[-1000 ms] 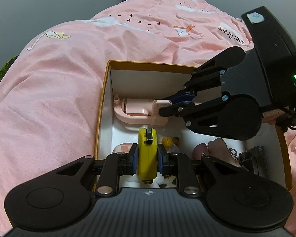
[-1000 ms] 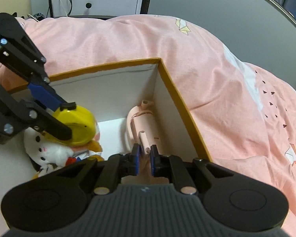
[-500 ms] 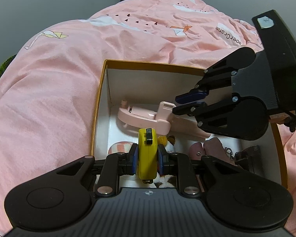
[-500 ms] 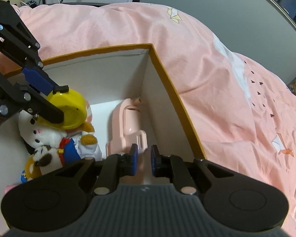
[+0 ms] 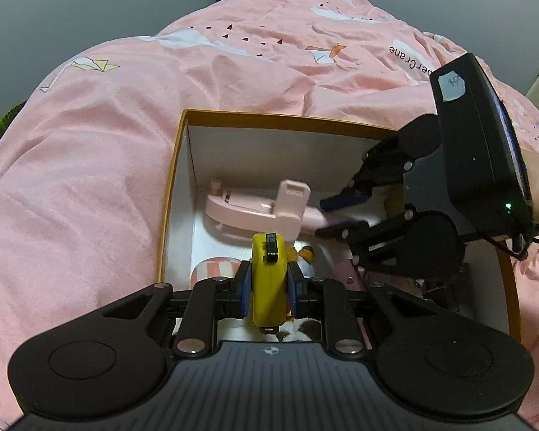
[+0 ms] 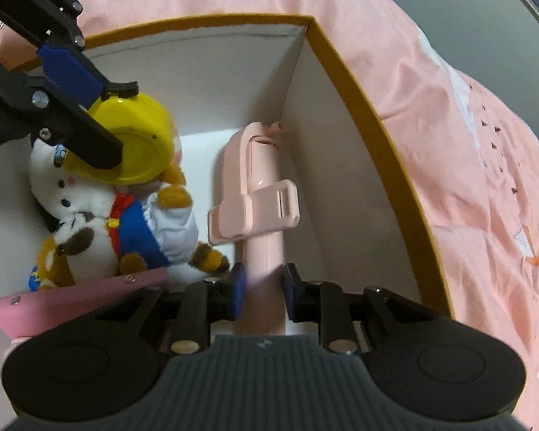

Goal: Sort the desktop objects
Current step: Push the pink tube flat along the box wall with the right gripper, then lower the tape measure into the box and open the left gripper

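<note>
On a pink quilt (image 5: 133,136), a white box with a mustard rim (image 5: 287,118) holds the sorted items. The left gripper (image 5: 268,287) clamps a yellow tape measure (image 5: 268,280) above a plush toy (image 6: 100,215); the right gripper (image 6: 264,289) stands with jaws parted around a pink handheld device (image 6: 258,194) lying along the box's wall.

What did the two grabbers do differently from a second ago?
The right gripper opened and pulled back along the pale pink plastic selfie stick, which now lies in the gold-rimmed white box beside the plush toy. The left gripper still clamps the yellow tape measure.
</note>
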Demonstrator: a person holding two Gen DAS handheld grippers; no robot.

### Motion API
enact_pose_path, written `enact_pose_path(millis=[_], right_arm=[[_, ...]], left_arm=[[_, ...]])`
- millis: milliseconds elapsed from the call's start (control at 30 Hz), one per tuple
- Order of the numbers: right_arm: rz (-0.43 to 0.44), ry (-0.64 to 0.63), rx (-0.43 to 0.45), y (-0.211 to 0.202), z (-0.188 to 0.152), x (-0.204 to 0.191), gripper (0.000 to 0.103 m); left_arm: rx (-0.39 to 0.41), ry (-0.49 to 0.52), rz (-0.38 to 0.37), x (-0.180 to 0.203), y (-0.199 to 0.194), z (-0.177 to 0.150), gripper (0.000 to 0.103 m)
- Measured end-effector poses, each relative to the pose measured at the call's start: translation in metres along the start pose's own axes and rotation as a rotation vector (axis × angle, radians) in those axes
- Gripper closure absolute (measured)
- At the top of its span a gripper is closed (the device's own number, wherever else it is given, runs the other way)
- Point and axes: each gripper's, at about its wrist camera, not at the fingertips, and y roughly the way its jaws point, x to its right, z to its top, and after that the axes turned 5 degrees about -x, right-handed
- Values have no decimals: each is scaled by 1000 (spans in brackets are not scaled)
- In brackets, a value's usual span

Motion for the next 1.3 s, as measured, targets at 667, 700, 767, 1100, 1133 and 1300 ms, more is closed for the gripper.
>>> enact_pose_path(millis=[667,700,767,1100,1133,1300], right_arm=[[-99,212,143,-58,-8,8,84],[-110,251,159,-68,-12,9,84],[-119,351,204,-91,-26,14,84],[-322,681,289,-157,-122,-1,78],[-348,726,290,-161,-133,-4,77],[-316,954,364,-165,-179,-16,76]], left_arm=[[74,22,-111,15,-26,2,81],[82,31,-124,19,-29,2,80],[96,50,-148,29,-33,4,80],[53,224,-227,101,-1,21,80],[39,242,-229,108,6,21,80],[-65,235,-237,125,43,23,80]])
